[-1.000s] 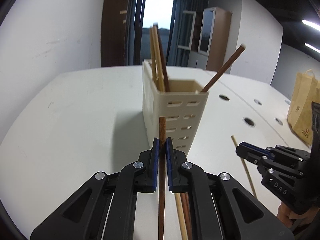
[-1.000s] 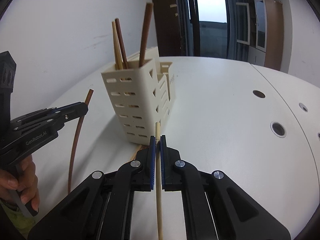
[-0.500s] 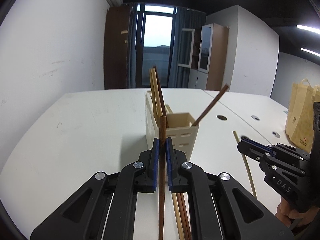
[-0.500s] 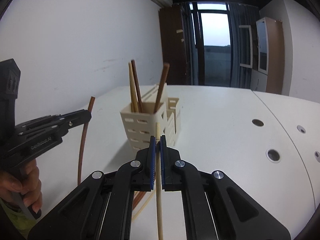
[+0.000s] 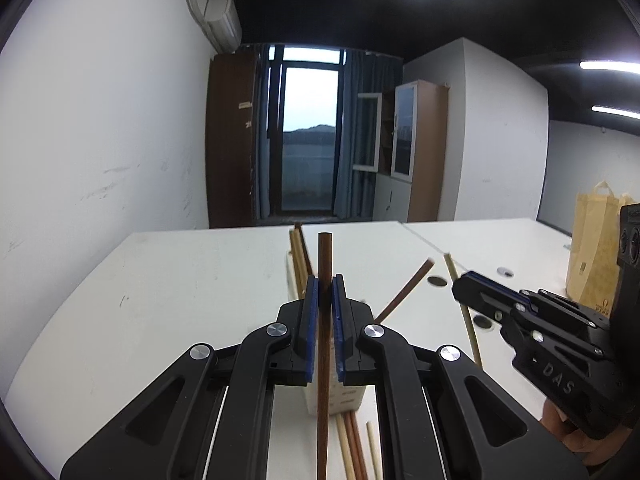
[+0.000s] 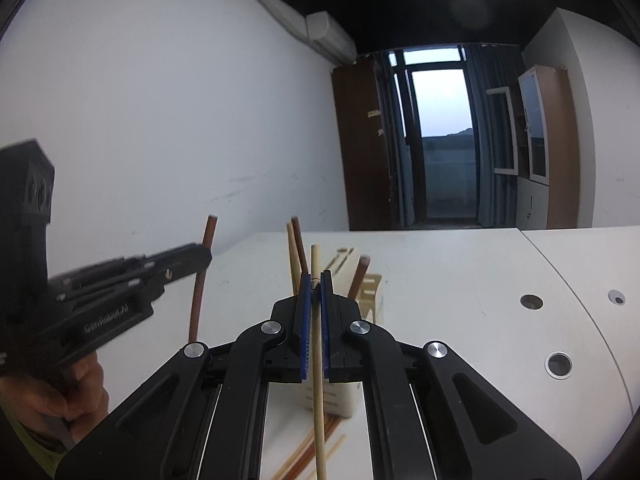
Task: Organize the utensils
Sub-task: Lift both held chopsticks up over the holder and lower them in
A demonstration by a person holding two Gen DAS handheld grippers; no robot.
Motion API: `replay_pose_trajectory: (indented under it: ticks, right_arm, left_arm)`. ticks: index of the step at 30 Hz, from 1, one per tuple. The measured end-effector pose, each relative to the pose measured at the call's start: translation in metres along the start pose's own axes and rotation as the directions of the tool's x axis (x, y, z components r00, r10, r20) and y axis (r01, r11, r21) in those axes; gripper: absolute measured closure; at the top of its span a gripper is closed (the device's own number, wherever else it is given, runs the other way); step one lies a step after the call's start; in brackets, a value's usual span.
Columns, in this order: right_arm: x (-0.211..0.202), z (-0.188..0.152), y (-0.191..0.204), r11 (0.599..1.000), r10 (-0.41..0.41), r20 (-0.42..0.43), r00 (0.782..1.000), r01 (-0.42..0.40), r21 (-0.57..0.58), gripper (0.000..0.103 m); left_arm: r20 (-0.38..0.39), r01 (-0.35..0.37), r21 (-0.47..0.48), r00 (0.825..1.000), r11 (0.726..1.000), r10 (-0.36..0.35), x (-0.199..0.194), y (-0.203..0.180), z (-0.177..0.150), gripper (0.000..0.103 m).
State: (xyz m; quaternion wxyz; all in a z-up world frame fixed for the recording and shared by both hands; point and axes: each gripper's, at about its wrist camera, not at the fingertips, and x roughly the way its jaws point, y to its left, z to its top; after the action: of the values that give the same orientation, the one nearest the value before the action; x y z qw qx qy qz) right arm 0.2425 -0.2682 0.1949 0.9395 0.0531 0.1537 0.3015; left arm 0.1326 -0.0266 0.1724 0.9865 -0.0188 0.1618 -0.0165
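My left gripper (image 5: 325, 292) is shut on a dark brown chopstick (image 5: 324, 254) that stands upright between its blue pads. Behind and below it stands the cream slotted holder (image 5: 344, 396), mostly hidden, with several chopsticks (image 5: 298, 256) sticking out. My right gripper (image 6: 316, 292) is shut on a pale chopstick (image 6: 315, 264), also upright, above the holder (image 6: 370, 300). Each gripper shows in the other's view: the right gripper (image 5: 460, 286) with its pale stick, the left gripper (image 6: 202, 256) with its brown chopstick (image 6: 198, 300). Loose chopsticks (image 5: 352, 440) lie on the table before the holder.
The white table (image 5: 180, 280) runs back to a wall on the left. Round cable holes (image 6: 532, 302) dot its right half. A brown paper bag (image 5: 592, 256) stands at the far right. A hand (image 6: 60, 392) holds the left gripper.
Both grippers have risen with their chopsticks and tipped up toward level. The holder has dropped low in both views and is now largely behind the fingers.
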Motion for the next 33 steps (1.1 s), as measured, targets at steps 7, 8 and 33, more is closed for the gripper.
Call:
replay_pose_trajectory:
  ticks: [7,8,33]
  right_arm:
    - [-0.003,0.015,-0.004,0.999,0.049,0.132,0.99,-0.051,0.013,0.098]
    - [-0.002,0.017,-0.006,0.998,0.056,0.154,0.986,-0.06,0.02,0.098]
    - [0.024,0.04,-0.034,0.981,0.078,0.499,0.863,-0.156,0.115,0.098]
  left_arm:
    - [0.053,0.012,-0.011,0.999,1.0,-0.011,0.005,-0.001,0.008,0.097]
    - [0.057,0.014,-0.019,0.998,1.0,-0.013,0.006,-0.001,0.009,0.097]
    - [0.422,0.053,-0.242,0.905,0.969,0.056,-0.014,0.015,0.032,0.097]
